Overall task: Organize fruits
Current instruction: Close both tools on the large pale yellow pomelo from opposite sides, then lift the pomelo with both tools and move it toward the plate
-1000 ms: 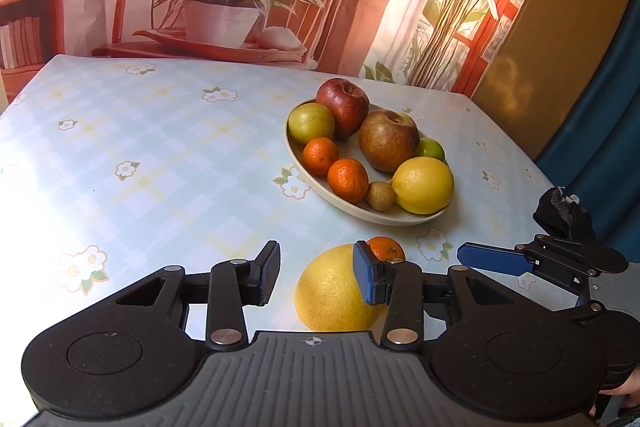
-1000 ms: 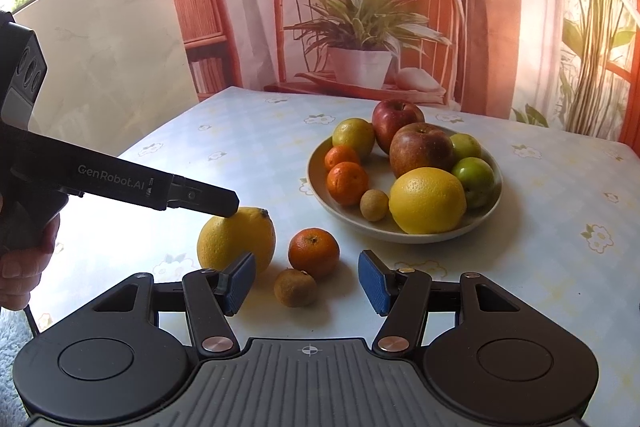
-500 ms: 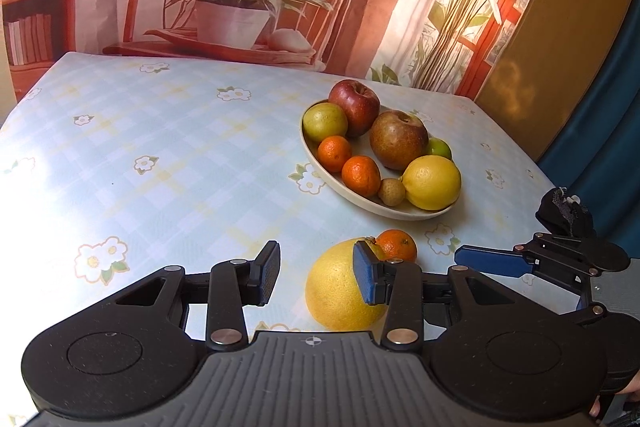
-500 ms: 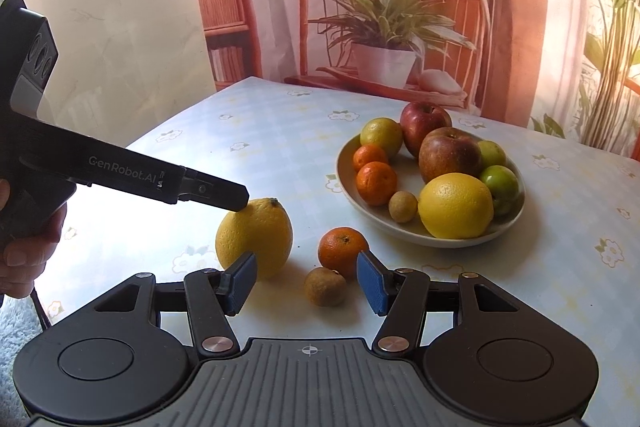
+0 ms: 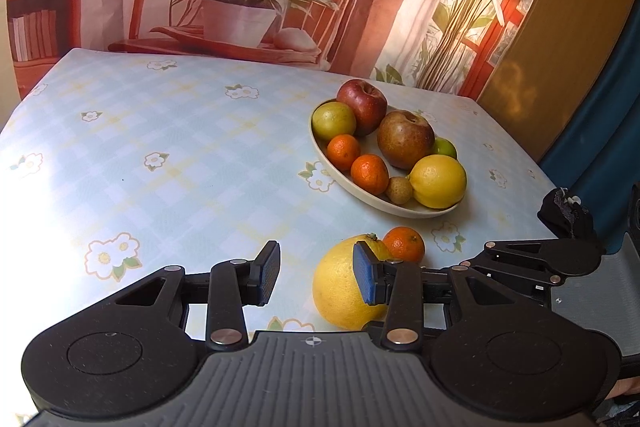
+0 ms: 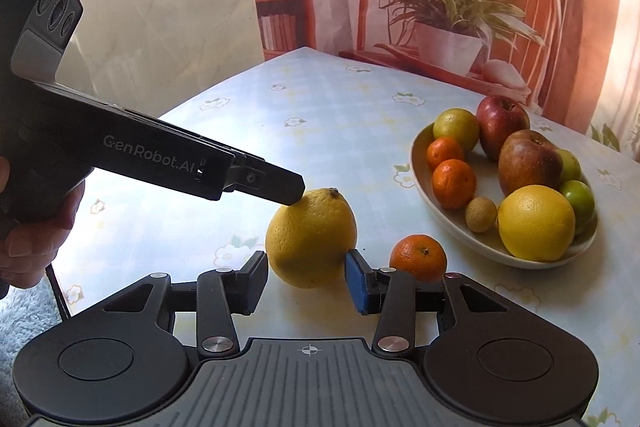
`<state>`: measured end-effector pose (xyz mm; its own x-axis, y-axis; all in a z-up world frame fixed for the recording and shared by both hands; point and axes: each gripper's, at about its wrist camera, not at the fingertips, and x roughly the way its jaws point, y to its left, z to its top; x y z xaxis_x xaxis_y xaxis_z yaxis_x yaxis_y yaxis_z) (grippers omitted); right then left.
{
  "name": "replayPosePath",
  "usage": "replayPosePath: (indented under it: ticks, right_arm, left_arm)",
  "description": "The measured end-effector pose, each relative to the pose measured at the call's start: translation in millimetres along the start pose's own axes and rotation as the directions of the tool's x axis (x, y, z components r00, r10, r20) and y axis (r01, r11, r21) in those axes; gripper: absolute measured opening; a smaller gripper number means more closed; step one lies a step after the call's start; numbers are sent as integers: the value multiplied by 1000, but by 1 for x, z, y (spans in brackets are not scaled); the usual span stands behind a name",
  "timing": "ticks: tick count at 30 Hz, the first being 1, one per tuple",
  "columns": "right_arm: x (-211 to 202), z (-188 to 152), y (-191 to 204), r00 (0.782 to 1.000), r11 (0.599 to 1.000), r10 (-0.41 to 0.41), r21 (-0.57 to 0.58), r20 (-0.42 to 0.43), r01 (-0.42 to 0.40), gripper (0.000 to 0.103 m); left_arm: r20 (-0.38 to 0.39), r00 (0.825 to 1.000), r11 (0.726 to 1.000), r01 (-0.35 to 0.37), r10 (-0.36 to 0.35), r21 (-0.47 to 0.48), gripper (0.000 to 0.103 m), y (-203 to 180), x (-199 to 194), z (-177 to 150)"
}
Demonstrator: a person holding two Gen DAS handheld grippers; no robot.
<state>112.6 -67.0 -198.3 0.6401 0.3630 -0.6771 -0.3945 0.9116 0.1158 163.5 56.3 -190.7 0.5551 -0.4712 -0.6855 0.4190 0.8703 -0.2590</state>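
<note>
A: The big yellow citrus [image 6: 311,242] sits near the table's [image 5: 168,163] front edge, beside a loose mandarin [image 6: 418,257]; the bowl [image 6: 424,183] lies beyond; open cloth spreads leftward.

B: The right gripper [image 6: 306,285] is closing, nothing pinched yet; the left gripper [image 5: 316,277] stands narrow and empty; a leafy backdrop is behind.

Bare tablecloth [image 5: 160,155] left of bowl [image 5: 340,179]; lemon [image 6: 310,243], tangerine [image 6: 418,259] before it

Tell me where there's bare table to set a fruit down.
Bare tablecloth spreads wide between the bowl and the far edge by the plant backdrop. It is crowded around the big yellow citrus and loose mandarin, and the bowl is nearly full.
</note>
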Motion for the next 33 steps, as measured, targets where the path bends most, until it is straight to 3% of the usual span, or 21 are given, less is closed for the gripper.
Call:
replayPosePath:
  ticks: [8,13,18,26,30,33]
  right_arm:
    - [0,-1,2,1000,1000,-13,-26,13,13,36]
    - [0,-1,4,1000,998,-23,-52,20,24,36]
    - [0,-1,5,999,998,-25,-51,22,26,36]
    - [-1,-1,6,999,998,-18,-60,36,21,35]
    - [-1,-2,4,999,999,-12,-45,39,14,36]
    - [1,-4,2,999,1000,-12,-25,36,13,43]
  left_arm:
    - [-15,1000,1000,8,-8,-18,41,5,0,5]
    - [20,998,995,56,-54,-80,41,6,1,10]
    - [-19,993,989,113,-116,-99,41,0,16,13]
    - [-50,991,987,117,-123,-114,40,5,24,10]
    - [-52,989,984,131,-138,-120,41,9,25,11]
    - [-47,989,984,137,-143,-113,41,9,24,9]
